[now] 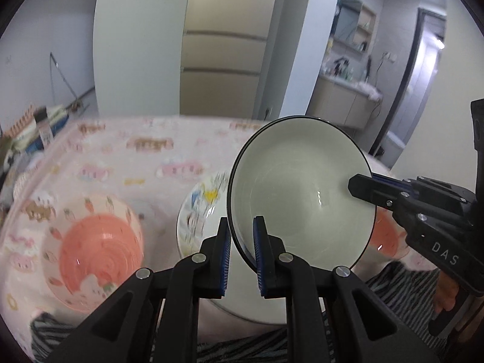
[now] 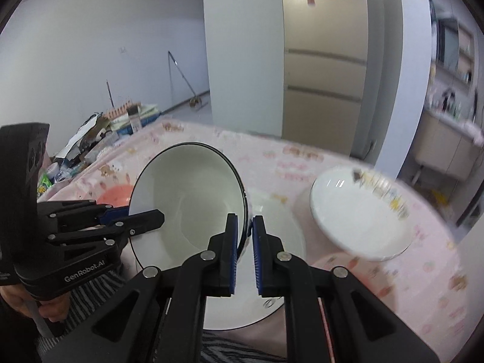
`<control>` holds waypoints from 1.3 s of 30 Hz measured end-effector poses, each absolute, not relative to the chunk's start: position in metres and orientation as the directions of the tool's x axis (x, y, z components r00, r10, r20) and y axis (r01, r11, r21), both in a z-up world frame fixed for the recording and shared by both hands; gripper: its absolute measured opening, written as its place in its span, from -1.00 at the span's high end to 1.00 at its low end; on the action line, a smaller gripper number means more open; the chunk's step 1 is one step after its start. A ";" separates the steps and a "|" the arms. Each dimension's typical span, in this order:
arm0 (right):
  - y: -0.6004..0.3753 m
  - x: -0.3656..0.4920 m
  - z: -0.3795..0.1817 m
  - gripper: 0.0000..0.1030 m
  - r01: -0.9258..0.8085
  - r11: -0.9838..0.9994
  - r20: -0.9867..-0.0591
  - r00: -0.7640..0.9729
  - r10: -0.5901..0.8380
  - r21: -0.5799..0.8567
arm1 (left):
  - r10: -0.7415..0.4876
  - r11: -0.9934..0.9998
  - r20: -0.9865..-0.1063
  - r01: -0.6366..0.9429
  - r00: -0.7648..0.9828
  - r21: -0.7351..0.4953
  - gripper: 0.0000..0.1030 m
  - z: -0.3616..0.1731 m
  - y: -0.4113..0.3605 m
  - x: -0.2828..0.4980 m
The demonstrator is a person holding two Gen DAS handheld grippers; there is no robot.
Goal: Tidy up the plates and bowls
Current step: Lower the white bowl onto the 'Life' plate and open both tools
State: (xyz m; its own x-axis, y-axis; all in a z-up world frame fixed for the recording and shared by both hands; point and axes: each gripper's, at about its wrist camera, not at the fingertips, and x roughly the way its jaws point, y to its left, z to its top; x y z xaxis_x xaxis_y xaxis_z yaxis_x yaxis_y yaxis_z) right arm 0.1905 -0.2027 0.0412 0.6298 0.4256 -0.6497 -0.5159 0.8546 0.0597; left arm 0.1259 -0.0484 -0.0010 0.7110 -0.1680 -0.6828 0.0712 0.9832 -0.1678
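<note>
A white bowl with a black rim [image 1: 299, 193] is held tilted above the table by both grippers. My left gripper [image 1: 241, 230] is shut on its near rim. My right gripper [image 2: 245, 227] is shut on the opposite rim of the same bowl [image 2: 187, 193]. The right gripper also shows in the left wrist view [image 1: 361, 183], and the left gripper in the right wrist view [image 2: 142, 216]. Under the bowl lies a white plate [image 2: 281, 236]. A white bowl with cartoon prints [image 2: 360, 211] stands to the right. A pink patterned bowl [image 1: 93, 242] stands to the left.
The table has a pink cartoon tablecloth [image 1: 145, 157]. Clutter of boxes and packets [image 2: 99, 139] lies past its far left edge. A cabinet column [image 2: 320, 60] stands behind the table. Another pink dish [image 1: 387, 236] shows partly behind the held bowl.
</note>
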 end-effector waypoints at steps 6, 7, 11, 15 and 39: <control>-0.205 0.208 0.012 0.83 -0.504 0.853 -0.719 0.540 0.437 0.139 | -0.185 0.980 -0.727 0.067 0.661 -0.188 0.71 -0.020 -0.040 0.136; -0.205 0.211 0.009 0.83 -0.498 0.853 -0.724 0.530 0.441 0.155 | -0.189 0.979 -0.733 0.067 0.654 -0.192 0.70 -0.021 -0.038 0.137; -0.210 0.225 0.006 0.83 -0.475 0.852 -0.736 0.491 0.466 0.222 | -0.205 0.976 -0.755 0.076 0.623 -0.203 0.70 -0.024 -0.036 0.151; -0.211 0.239 0.003 0.82 -0.465 0.847 -0.768 0.433 0.473 0.259 | -0.214 0.975 -0.765 0.088 0.607 -0.203 0.68 -0.021 -0.036 0.164; -0.250 0.217 0.063 -1.00 -0.444 0.888 -0.663 0.629 0.407 0.124 | -0.184 0.982 -0.679 0.166 0.710 -0.093 -1.00 0.008 -0.044 0.160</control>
State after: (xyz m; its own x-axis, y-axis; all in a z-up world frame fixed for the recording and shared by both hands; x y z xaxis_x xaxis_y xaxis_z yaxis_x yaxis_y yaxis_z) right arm 0.2169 -0.2496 0.0631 0.6289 0.4068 -0.6626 -0.4439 0.8875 0.1235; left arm 0.1599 -0.0439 0.0080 0.7102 -0.1844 -0.6794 0.1658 0.9817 -0.0931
